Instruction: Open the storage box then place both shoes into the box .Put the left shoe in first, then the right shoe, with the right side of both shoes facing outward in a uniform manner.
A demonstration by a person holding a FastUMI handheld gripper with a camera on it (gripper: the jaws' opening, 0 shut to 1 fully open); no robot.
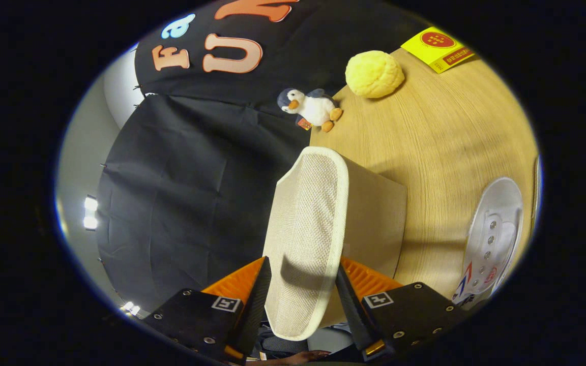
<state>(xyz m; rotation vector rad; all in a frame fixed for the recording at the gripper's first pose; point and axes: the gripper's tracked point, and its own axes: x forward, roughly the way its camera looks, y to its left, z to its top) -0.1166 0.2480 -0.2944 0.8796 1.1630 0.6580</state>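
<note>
The storage box [374, 223] is beige fabric and stands on the wooden table [440, 137]. Its lid [305, 213], a mesh panel with pale trim, is raised off the box and runs back between my fingers toward the camera. My gripper [301, 268] is shut on the lid's near end, with the left finger [258, 290] and the right finger [348, 295] each against one long edge. A white shoe [494, 239] lies on the table to the right of the box, sole side partly toward me. The box's inside is hidden behind the lid.
Beyond the box, a penguin plush [311, 108] sits at the table's edge, with a yellow round bun-like toy [374, 73] and a yellow card [438, 48] further along. Black cloth hangs on the lid's other side, with bright lamps [90, 212] past it.
</note>
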